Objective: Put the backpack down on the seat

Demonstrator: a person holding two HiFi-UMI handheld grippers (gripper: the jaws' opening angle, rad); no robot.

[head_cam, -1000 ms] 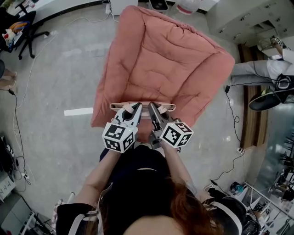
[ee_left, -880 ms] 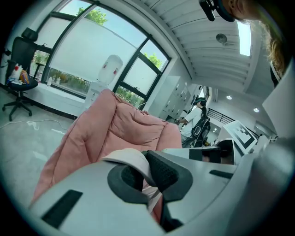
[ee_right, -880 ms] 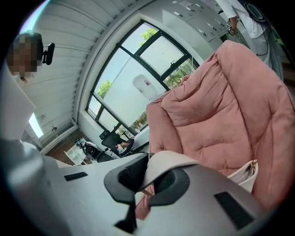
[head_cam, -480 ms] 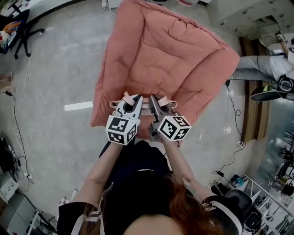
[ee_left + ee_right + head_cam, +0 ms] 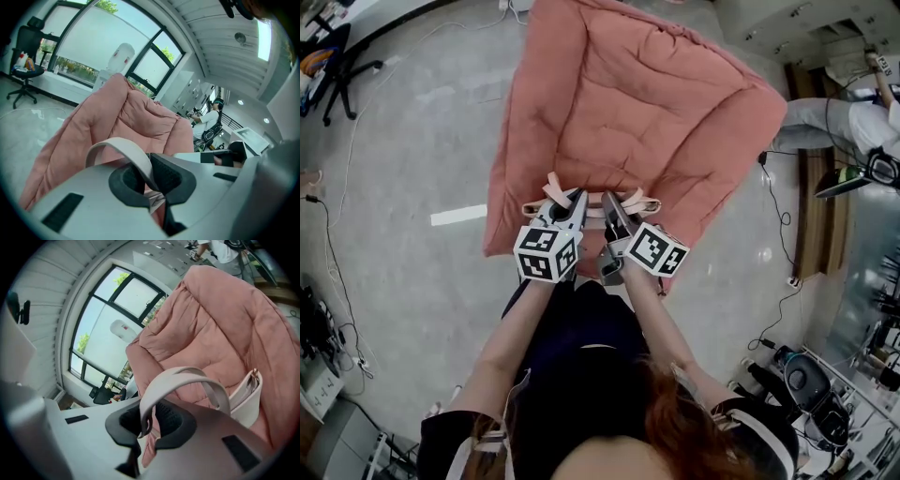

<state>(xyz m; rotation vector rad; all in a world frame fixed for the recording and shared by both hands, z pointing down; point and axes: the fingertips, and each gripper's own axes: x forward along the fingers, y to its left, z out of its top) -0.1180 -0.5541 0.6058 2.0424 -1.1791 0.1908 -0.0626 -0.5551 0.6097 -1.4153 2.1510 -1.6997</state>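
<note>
From the head view we see the pink quilted seat (image 5: 647,103) spread wide ahead of us. Its near edge lies just under the left gripper (image 5: 574,199) and the right gripper (image 5: 607,201), which sit side by side and nearly touch. Grey floor (image 5: 412,159) lies open to the left of the seat, apart from a white strip (image 5: 459,216). An office chair (image 5: 337,56) stands well off at the far left corner. To the right there is less room: cables (image 5: 778,253) trail near the seat's edge and a seated person (image 5: 830,127) is beyond them.

The backpack (image 5: 639,200) hangs from both grippers at the seat's near edge. In this view only its pale straps show, with the body hidden beneath the grippers.

The left gripper view shows the left gripper (image 5: 150,176) with its jaws pinched tight on a strap loop (image 5: 119,147). It also shows the seat's raised back (image 5: 140,112) and a large window (image 5: 93,42), neither of which the head view gives.

The right gripper view shows the right gripper (image 5: 150,420) clamped just as narrowly on the other strap loop (image 5: 183,380). It alone shows a cream panel of the backpack (image 5: 246,401) with a metal ring, lying against the pink padding (image 5: 225,319). We cannot tell whether the bag's weight rests on the seat.
</note>
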